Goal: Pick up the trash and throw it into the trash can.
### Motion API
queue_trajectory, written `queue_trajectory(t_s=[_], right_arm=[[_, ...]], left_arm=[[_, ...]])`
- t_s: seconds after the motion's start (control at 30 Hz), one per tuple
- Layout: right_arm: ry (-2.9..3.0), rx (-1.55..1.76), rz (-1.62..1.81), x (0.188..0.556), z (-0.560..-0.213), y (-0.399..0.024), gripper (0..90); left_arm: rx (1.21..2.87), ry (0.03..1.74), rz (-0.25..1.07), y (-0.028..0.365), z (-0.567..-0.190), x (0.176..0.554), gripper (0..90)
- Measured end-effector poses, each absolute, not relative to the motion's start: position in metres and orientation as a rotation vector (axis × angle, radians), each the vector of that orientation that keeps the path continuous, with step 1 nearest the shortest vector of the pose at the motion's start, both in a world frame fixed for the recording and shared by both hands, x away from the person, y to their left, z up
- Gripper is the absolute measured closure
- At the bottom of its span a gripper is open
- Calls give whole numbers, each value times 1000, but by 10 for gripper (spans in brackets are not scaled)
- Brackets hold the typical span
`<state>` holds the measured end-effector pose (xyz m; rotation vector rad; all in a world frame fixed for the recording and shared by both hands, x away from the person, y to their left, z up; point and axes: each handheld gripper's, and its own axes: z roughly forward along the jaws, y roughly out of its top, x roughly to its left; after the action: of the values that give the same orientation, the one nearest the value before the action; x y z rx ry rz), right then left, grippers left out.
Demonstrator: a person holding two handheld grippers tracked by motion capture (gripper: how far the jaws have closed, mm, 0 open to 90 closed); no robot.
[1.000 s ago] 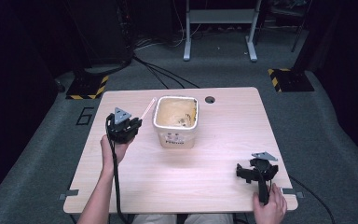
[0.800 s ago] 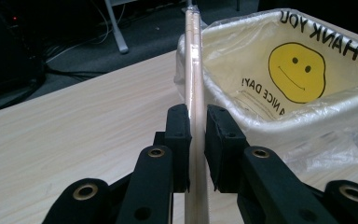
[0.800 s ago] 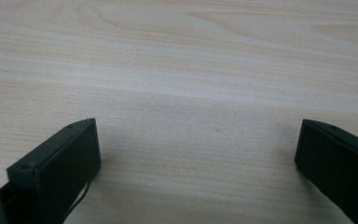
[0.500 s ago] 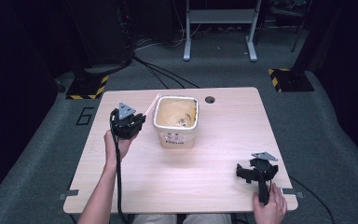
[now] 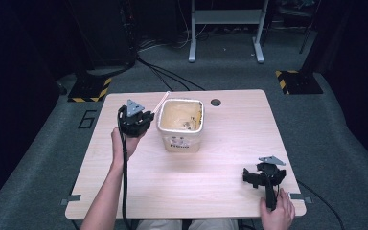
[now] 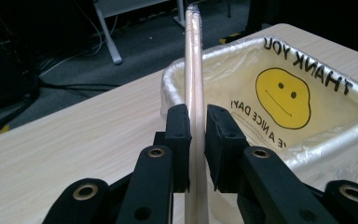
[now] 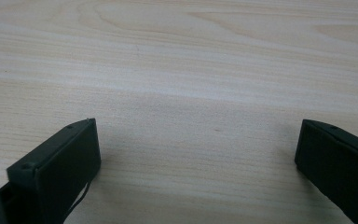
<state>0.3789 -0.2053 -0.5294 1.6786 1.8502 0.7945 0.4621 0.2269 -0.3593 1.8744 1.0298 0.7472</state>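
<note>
Each hand-held gripper is matt black: the left hand-held gripper [image 5: 135,120] and the right hand-held gripper [image 5: 264,176] both carry a grey three-cornered plate on top and trail a black cable back along the forearm. Seen close, the jaws are flat rectangular blocks on jointed black links, with brass-coloured rings at the pivots. Both forearms are bare, with no sleeve showing.
</note>
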Motion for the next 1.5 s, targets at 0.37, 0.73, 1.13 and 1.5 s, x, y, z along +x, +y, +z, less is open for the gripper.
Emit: queue_trajectory(t_s=[0.37, 0.73, 1.13, 1.5], right_arm=[[1851, 1676, 795, 379, -529, -205, 0], [1850, 1676, 795, 379, -529, -205, 0], [1851, 1676, 795, 379, -530, -205, 0], [1846, 1682, 798, 379, -529, -205, 0]], left_arm=[[1878, 991, 743, 210, -350, 472, 794], [1882, 960, 718, 190, -346, 484, 794], [1897, 930, 690, 166, -343, 507, 793], [1927, 907, 658, 139, -349, 531, 788]])
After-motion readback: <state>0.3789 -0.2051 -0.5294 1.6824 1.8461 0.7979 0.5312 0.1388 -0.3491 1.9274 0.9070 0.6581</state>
